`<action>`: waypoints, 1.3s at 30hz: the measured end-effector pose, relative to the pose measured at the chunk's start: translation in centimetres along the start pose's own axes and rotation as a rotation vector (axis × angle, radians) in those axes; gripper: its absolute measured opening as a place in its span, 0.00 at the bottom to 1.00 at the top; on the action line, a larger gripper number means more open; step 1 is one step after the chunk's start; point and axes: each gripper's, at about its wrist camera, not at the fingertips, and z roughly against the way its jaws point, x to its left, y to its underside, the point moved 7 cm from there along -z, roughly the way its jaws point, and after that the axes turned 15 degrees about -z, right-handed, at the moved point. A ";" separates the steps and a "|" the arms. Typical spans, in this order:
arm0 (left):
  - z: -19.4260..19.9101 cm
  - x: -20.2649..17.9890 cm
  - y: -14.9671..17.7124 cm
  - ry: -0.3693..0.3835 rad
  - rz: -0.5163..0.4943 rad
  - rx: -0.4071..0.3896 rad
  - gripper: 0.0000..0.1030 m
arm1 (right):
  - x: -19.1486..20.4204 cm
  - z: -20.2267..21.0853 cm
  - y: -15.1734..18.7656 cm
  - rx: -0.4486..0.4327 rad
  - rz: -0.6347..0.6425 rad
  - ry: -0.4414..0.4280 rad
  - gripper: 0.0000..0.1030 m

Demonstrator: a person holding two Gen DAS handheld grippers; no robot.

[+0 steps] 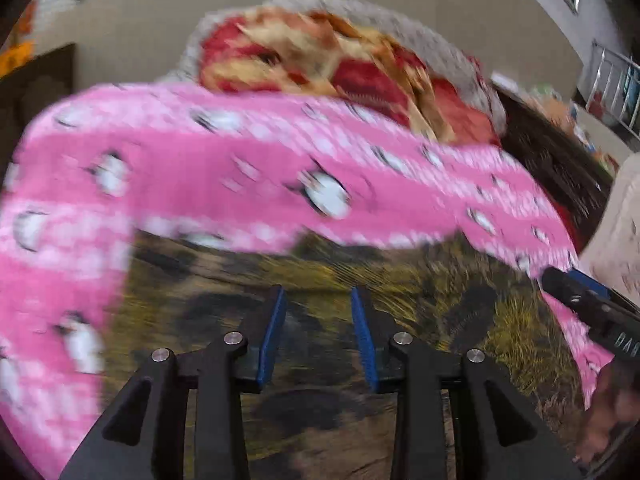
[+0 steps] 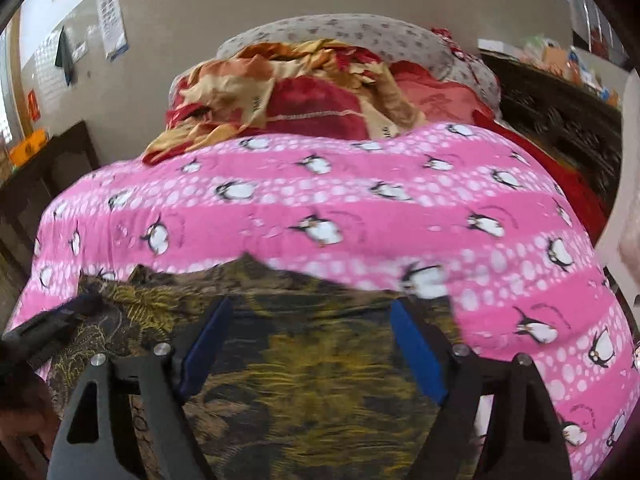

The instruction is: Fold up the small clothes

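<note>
A dark brown and yellow patterned garment (image 1: pixel 360 320) (image 2: pixel 312 368) lies spread flat on a pink penguin-print bedsheet (image 1: pixel 200 168) (image 2: pixel 360 208). My left gripper (image 1: pixel 319 296) hovers over the garment with its blue-padded jaws apart and nothing between them. My right gripper (image 2: pixel 310 308) is open wide above the garment's near part, also empty. The right gripper's body shows at the right edge of the left wrist view (image 1: pixel 592 308). The left gripper shows at the left edge of the right wrist view (image 2: pixel 52 320).
A crumpled red and gold blanket (image 1: pixel 340 64) (image 2: pixel 296 92) and a grey patterned pillow (image 2: pixel 360 32) lie at the far end of the bed. A dark wooden cabinet (image 2: pixel 560 120) stands at the right, a beige wall behind.
</note>
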 end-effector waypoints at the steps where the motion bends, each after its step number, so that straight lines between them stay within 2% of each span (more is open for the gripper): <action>1: -1.4 -0.2 0.6 -0.007 -0.005 0.033 0.12 | 0.3 -1.3 0.7 0.020 0.007 0.028 0.83; 3: -3.2 0.0 1.9 0.001 0.006 0.063 0.13 | -0.2 -4.1 2.5 0.075 0.030 0.082 0.83; 4: -3.0 0.3 1.8 0.022 0.034 0.043 0.13 | -1.1 -6.5 4.2 0.125 0.043 0.117 0.88; 5: -3.0 0.6 2.0 0.046 0.059 0.034 0.13 | -1.3 -6.9 4.8 0.114 0.032 0.084 0.90; 7: -2.9 1.3 2.2 0.095 0.107 0.016 0.13 | -1.1 -6.6 4.4 0.091 0.013 0.041 0.95; 9: -2.8 1.6 2.4 0.120 0.139 0.005 0.13 | -0.6 -7.0 4.6 0.101 0.038 0.053 0.98; 14: -3.0 1.4 2.0 0.102 0.122 0.012 0.13 | -0.3 -7.1 4.8 0.107 0.036 0.038 1.00; 17: -2.6 1.2 2.0 0.117 0.119 0.021 0.14 | -0.3 -6.6 4.8 0.120 0.042 0.030 0.99; 19: -1.0 0.8 3.1 0.111 0.051 0.094 0.14 | -0.9 -4.6 4.5 0.118 0.053 0.060 0.90; 20: 0.1 0.6 3.7 0.108 0.034 0.115 0.14 | -1.2 -3.1 4.5 0.106 0.063 0.071 0.89; 21: 1.7 0.3 4.7 0.112 0.019 0.135 0.14 | -1.4 -1.6 4.6 0.094 0.071 0.057 0.89; 23: 4.9 -0.3 6.6 0.115 -0.005 0.137 0.14 | -1.4 2.7 5.5 0.060 0.102 -0.027 0.89; 25: 8.4 -0.7 9.0 0.066 -0.045 0.129 0.14 | -1.6 5.4 6.5 0.048 0.138 -0.061 0.89; 28: 10.0 -0.4 12.0 0.056 -0.045 0.156 0.14 | -2.3 8.5 9.3 0.024 0.205 -0.119 0.91; 29: 10.0 -0.1 13.0 0.067 -0.029 0.161 0.14 | -2.9 8.3 10.3 0.032 0.221 -0.120 0.92; 30: 10.4 -0.1 13.6 0.084 -0.029 0.118 0.14 | -3.4 7.6 11.4 0.055 0.222 -0.113 0.92; 32: 11.3 -0.1 14.1 0.093 -0.030 0.087 0.14 | -5.5 4.7 14.2 0.148 0.186 -0.072 0.94; 33: 12.4 0.0 14.3 0.096 0.000 0.073 0.14 | -5.1 5.3 13.7 0.105 0.198 -0.074 0.96; 34: 13.5 0.2 14.3 0.107 0.034 0.050 0.14 | -4.6 5.3 13.6 0.110 0.208 -0.066 1.00; 36: 16.0 0.4 14.9 0.177 0.113 -0.005 0.14 | -4.5 4.6 14.0 0.108 0.220 -0.026 1.00; 37: 17.3 0.6 15.5 0.222 0.162 -0.037 0.19 | -4.4 4.7 13.9 0.091 0.222 -0.017 1.00; 38: 17.8 0.6 15.9 0.237 0.184 -0.049 0.30 | -4.4 4.7 13.9 0.088 0.222 -0.012 1.00; 39: 18.4 0.9 17.0 0.233 0.213 -0.048 0.37 | -4.5 4.7 13.9 0.089 0.218 -0.016 1.00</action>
